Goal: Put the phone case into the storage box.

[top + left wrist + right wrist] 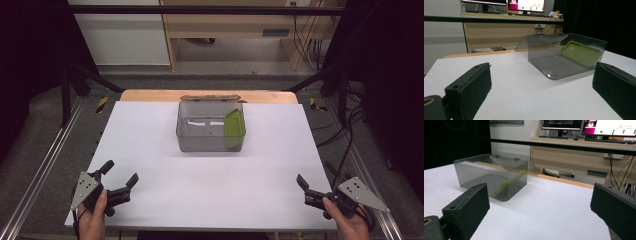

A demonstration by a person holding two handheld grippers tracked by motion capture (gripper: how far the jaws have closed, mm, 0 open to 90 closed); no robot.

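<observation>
Green lid (232, 125) leans inside box (200, 137) — both claws agape.

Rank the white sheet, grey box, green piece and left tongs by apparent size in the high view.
1. White sheet
2. Grey box
3. Left tongs, though nearer the camera, so unsure
4. Green piece, leaning inside the box; close to the tongs in look

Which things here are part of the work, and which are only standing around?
Part of the work:
- clear box, lid open
- green piece leaning inside it
- left gripper and right gripper, both open

Only around:
- monitors
- wooden desk
- cables
</observation>
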